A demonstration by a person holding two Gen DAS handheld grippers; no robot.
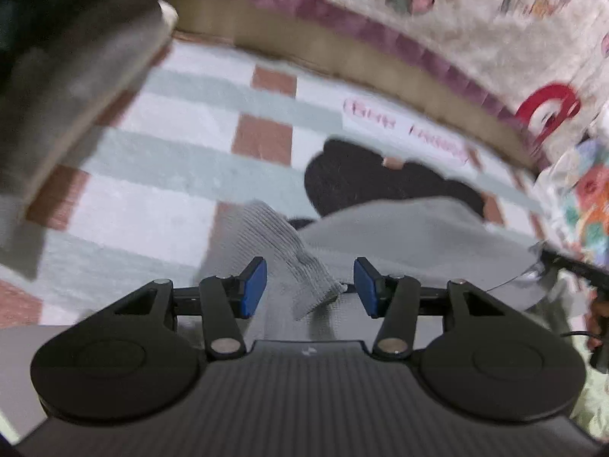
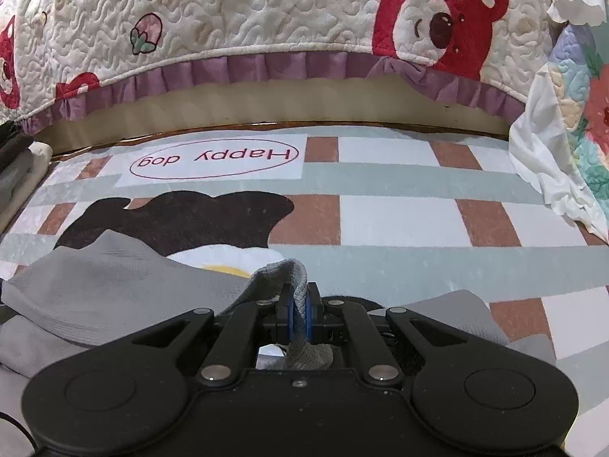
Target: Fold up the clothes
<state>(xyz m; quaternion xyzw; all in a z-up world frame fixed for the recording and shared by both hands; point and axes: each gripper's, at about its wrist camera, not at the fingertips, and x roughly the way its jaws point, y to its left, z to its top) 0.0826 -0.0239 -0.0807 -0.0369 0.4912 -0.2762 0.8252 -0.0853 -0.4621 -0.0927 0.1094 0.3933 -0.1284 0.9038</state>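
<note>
I'm mid-fold on the grey garment [image 2: 114, 285] spread over the checked rug [image 2: 399, 221]. My right tongs [image 2: 299, 314] pinch its ribbed edge; the left tongs [image 1: 310, 287] stand half open around a cuff [image 1: 300, 266] (ungripped). Next, a fresh hold.

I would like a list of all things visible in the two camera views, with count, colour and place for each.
grey garment: one, grey ribbed knit, lying on the rug nearest the cameras; one ribbed end lies between the left jaws.
rug: one, checked white, pale green and brick red, with a dark animal figure and a "Happy dog" label, under the garment.
quilted cover: one, cream with red bears and a purple frill, hanging behind the rug.
floral quilt: one, multicoloured with white edge, far right.
left gripper: one, black with blue pads, jaws open.
right gripper: one, black, jaws shut on a fold of the garment.
</note>
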